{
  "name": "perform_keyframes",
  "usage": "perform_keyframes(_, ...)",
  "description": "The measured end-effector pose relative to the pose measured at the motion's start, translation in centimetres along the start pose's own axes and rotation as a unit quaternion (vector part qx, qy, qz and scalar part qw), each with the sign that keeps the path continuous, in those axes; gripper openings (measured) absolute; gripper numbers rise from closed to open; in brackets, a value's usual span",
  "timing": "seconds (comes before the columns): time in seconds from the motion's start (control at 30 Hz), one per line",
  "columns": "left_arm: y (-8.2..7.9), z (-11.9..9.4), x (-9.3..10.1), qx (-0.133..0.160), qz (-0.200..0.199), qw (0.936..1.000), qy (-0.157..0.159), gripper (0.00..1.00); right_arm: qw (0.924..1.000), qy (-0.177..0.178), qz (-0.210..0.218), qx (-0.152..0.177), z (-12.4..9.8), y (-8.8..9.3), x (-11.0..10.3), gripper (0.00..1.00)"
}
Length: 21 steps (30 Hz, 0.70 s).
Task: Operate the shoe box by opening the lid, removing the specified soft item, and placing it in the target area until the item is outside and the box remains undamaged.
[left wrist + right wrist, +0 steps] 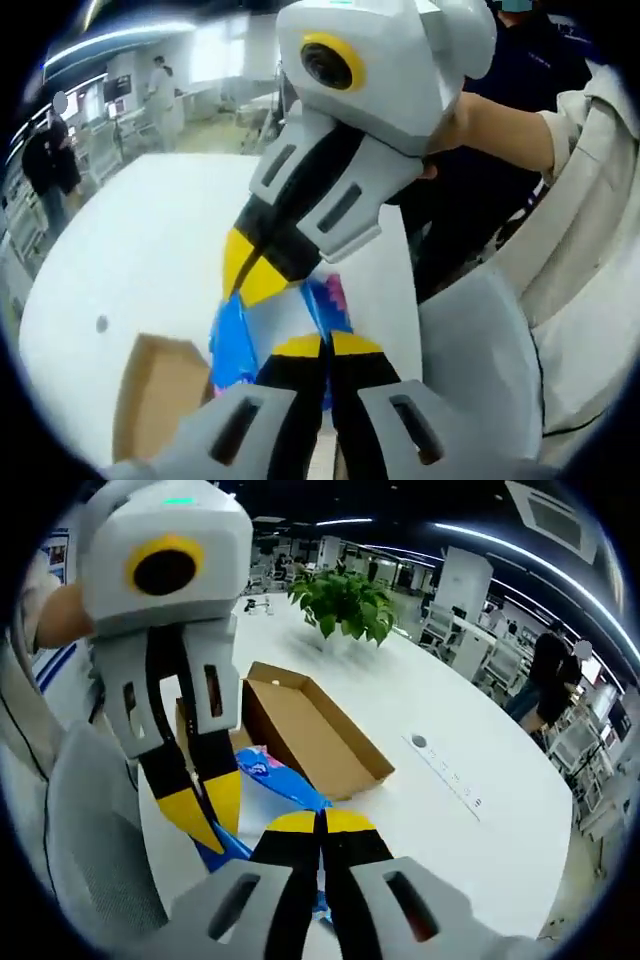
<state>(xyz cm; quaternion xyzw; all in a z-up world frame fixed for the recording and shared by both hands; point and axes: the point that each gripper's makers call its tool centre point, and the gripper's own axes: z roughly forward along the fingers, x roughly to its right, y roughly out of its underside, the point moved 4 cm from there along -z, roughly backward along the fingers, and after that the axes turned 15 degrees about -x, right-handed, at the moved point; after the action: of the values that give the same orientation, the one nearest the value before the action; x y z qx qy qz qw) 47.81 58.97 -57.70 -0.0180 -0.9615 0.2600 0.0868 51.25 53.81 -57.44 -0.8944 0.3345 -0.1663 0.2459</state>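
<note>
With the cardboard shoe box [318, 730] open at frame centre, both hand-held grippers, left [322, 345] and right [320, 820], pinch the blue soft item [285, 778] above the white surface [470, 730]; placing remains.

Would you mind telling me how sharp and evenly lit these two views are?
Left gripper view: the white table is washed out by glare, and everything is soft, the blue bag smeared. Right gripper view: crisper, the cardboard box and plant clear, with ceiling light strips bowed by the fisheye lens.
</note>
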Motion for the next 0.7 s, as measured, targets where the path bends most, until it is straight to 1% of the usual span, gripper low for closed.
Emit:
perform_keyframes(0.17, -1.9, 1.6, 0.0, 0.004, 0.011, 0.9999, 0.010, 0.00, 0.9998, 0.005, 0.019, -0.009, -0.9, 2.8, 1.5, 0.00)
perform_keyframes(0.27, -3.2, 2.7, -0.2, 0.005, 0.015, 0.9998, 0.012, 0.00, 0.9995, 0.008, 0.027, -0.014, -1.1, 3.8, 2.2, 0.00)
perform_keyframes(0.4, -4.7, 3.9, -0.3, 0.009, 0.016, 0.9996, 0.022, 0.00, 0.9991, 0.011, 0.036, -0.019, -1.5, 5.2, 3.5, 0.00)
perform_keyframes(0.57, -6.3, 5.3, -0.5, 0.002, 0.022, 0.9994, 0.027, 0.00, 0.9989, 0.009, 0.040, -0.022, -1.9, 6.6, 5.0, 0.00)
perform_keyframes(0.7, -7.9, 6.7, -1.0, 0.008, 0.018, 0.9992, 0.036, 0.00, 0.9987, 0.005, 0.044, -0.026, -2.2, 8.2, 6.6, 0.00)
